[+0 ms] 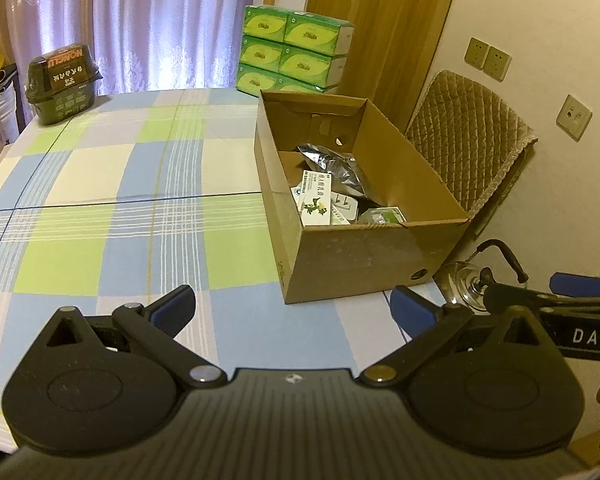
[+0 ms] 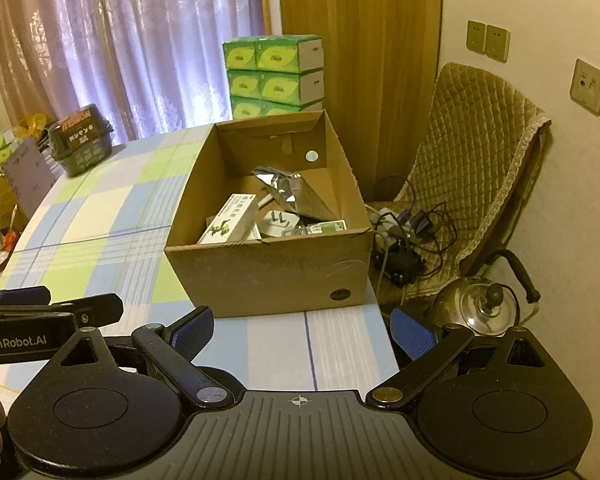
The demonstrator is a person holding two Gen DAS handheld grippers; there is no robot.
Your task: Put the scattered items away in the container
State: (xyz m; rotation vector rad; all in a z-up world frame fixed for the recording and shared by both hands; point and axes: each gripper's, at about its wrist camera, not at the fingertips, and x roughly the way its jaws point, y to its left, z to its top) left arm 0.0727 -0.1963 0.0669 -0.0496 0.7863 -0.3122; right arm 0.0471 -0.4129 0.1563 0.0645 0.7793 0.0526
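The job looks close to finished. The cardboard box [image 2: 268,276] stands on the checked tablecloth [image 1: 100,216] toward the table's right edge, and it already holds what seems to be the whole scatter: a crumpled silver foil pouch [image 2: 296,192] at the back, a white carton with a green figure on it [image 2: 228,222] leaning against the left wall, a white plug adapter [image 2: 278,222] beside it, and a small green-labelled pack [image 2: 328,227] in the near right corner. The cloth in front of and to the left of the box carries nothing loose that either camera shows.

The one thing left on the table is the dark tub with a label [image 1: 62,80] at the far left corner, well apart from the box (it may simply live there and not belong to the scatter; from this view I cannot settle that). The stacked green tissue packs [image 1: 296,52] behind the box sit off the table, as does the steel kettle [image 2: 482,304] down by the quilted chair [image 2: 476,152].

The left gripper [image 1: 294,310] hangs over the near part of the cloth, its blue-padded jaws spread wide and nothing between them. The right gripper [image 2: 302,330] is likewise released, jaws wide apart and empty, aimed at the near wall of the box without touching it. Neither tool touches anything.
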